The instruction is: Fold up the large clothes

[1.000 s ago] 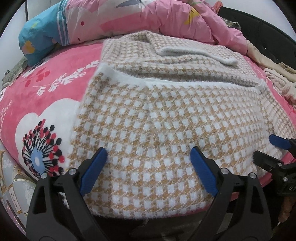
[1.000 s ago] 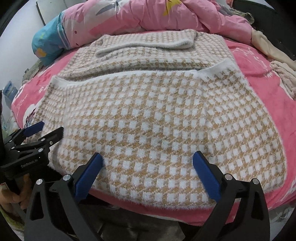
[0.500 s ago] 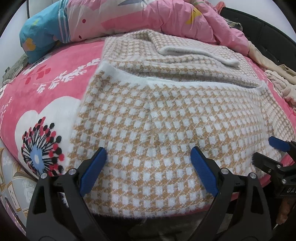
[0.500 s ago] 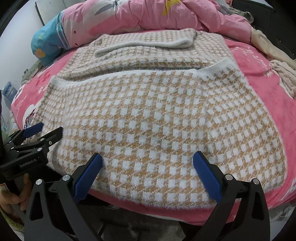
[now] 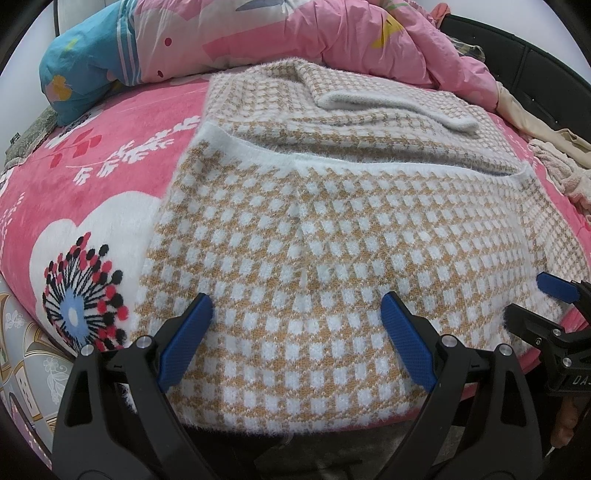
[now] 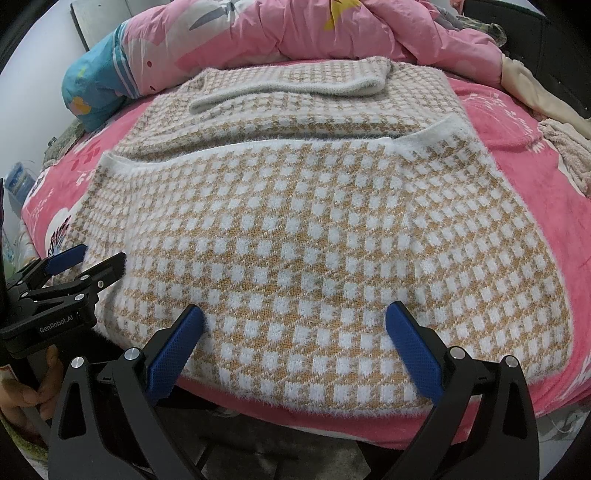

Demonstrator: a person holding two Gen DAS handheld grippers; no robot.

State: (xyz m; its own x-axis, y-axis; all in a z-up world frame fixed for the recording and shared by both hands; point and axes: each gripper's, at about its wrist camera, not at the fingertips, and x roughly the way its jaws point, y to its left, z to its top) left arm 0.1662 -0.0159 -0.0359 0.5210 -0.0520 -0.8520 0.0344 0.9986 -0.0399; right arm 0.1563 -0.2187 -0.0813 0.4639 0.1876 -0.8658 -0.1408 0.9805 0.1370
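Fuzzy knit sweater (image 5: 332, 240): tan-and-white checks. Plush bed blanket (image 5: 110, 177): pink, white floral print. Gripper fingers (image 6: 173, 350): blue pads.

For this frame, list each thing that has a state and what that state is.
Fuzzy tan-and-white checked knit sweater: spread flat on the bed, lower part folded up, a sleeve folded across the top.
Left gripper: open, over the sweater's near edge, holding nothing.
Right gripper: open, over the near edge, holding nothing.
Pink printed quilt: bunched up behind the sweater.
Pink floral plush blanket: spread under the sweater.
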